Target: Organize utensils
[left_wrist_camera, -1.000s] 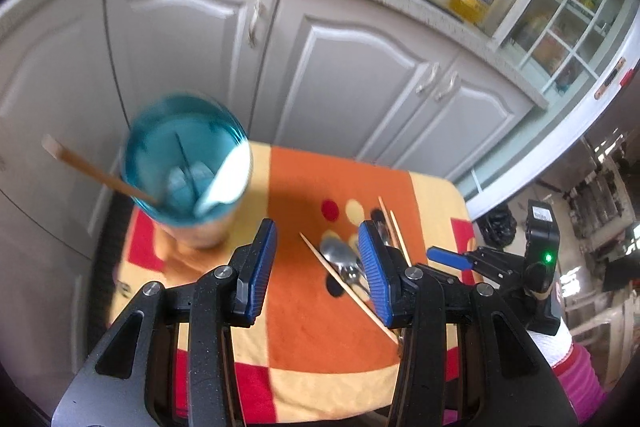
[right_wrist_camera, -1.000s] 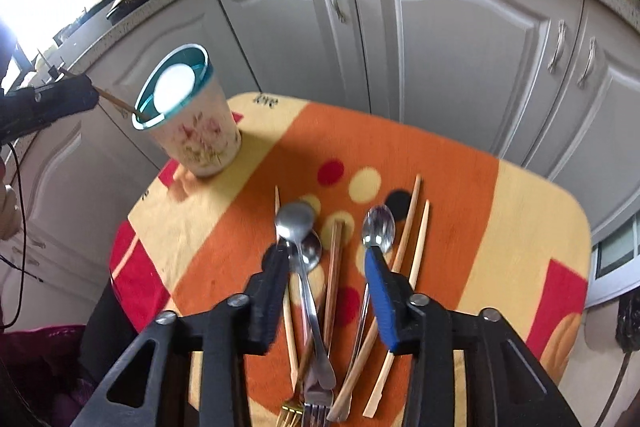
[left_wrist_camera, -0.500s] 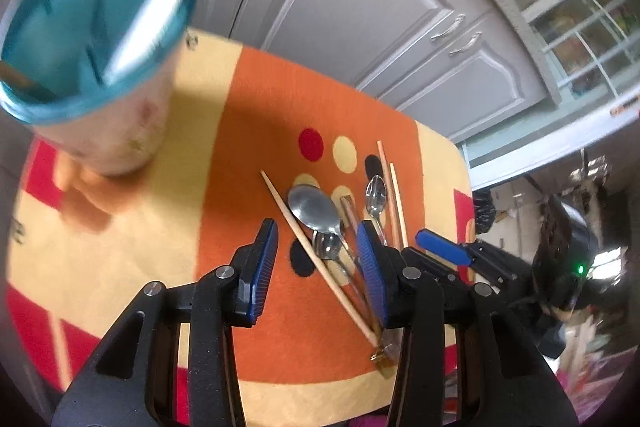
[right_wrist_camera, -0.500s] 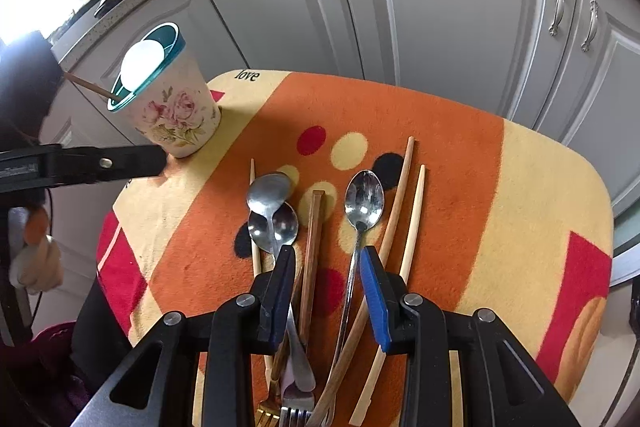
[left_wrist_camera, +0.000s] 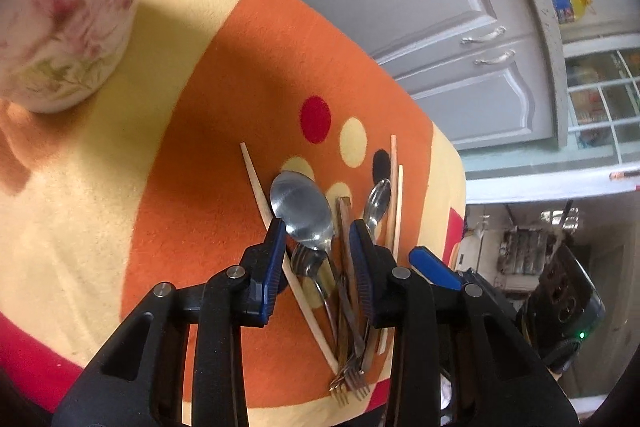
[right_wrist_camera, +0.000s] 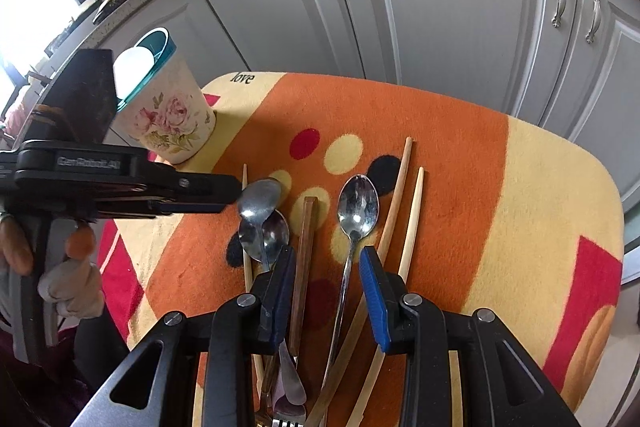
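Utensils lie bunched on the orange-and-yellow cloth [right_wrist_camera: 460, 147] covering the bench: a large spoon [left_wrist_camera: 302, 207] resting over a second spoon [right_wrist_camera: 276, 233], a smaller spoon [right_wrist_camera: 358, 205] to its right, a dark wooden chopstick [right_wrist_camera: 306, 247] between them, pale chopsticks [right_wrist_camera: 412, 211] on either flank, and forks [left_wrist_camera: 350, 387] at the near edge with tines toward the cameras. The floral cup [right_wrist_camera: 168, 123] with teal rim stands well apart at the cloth's far left corner; something white shows in its mouth, and its other contents cannot be made out. Most of the task is judged outstanding, since nearly all pieces remain loose on the cloth. The left tool [left_wrist_camera: 318, 235] sits low over the pile, its jaws partly open and straddling the large spoon's neck without pressing on it; they have just been closing. The right tool [right_wrist_camera: 326, 267] hangs over the dark chopstick and the small spoon's handle, jaws at a narrow gap and holding nothing. Compared with a second earlier, the left tool has dropped from cup height to the utensils and rolled, so the cup now fills only the upper-left corner of its view; the right tool has sunk slightly toward the cloth.
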Demonstrator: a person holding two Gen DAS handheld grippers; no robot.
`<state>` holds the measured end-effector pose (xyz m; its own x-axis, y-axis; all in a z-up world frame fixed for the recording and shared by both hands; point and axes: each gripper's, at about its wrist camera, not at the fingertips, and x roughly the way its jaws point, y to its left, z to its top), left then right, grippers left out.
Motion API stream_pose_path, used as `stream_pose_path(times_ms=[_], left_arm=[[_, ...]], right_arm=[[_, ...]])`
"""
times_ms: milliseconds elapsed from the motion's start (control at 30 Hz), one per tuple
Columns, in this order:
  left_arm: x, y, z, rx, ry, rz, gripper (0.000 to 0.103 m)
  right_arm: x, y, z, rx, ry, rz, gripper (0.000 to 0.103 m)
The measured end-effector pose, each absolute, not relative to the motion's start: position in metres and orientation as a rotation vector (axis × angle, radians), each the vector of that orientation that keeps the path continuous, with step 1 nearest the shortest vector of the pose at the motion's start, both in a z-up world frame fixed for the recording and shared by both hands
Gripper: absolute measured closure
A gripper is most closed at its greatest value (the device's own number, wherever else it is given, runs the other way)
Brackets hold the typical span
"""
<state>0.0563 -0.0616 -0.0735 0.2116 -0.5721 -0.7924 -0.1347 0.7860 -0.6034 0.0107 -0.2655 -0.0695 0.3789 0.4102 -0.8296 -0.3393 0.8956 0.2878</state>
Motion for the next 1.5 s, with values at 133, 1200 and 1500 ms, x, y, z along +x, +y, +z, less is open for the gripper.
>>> stream_pose_path(times_ms=[133, 1200, 1500], left_arm=[[0.059, -0.06, -0.083, -0.692, 1.357, -0.328, 0.071], [0.086, -0.081, -0.091, -0.654, 1.359, -0.315, 0.094], [0.079, -0.08, -0.074, -0.62, 1.345, -0.358, 0.095]], right_arm=[[0.013, -0.265, -0.07, 0.074, 1.079, 0.489, 0.07], [0.042, -0.268, -0.082, 0.021, 1.092, 0.574, 0.07], [0.077, -0.27, -0.097, -0.01, 1.117, 0.663, 0.077]])
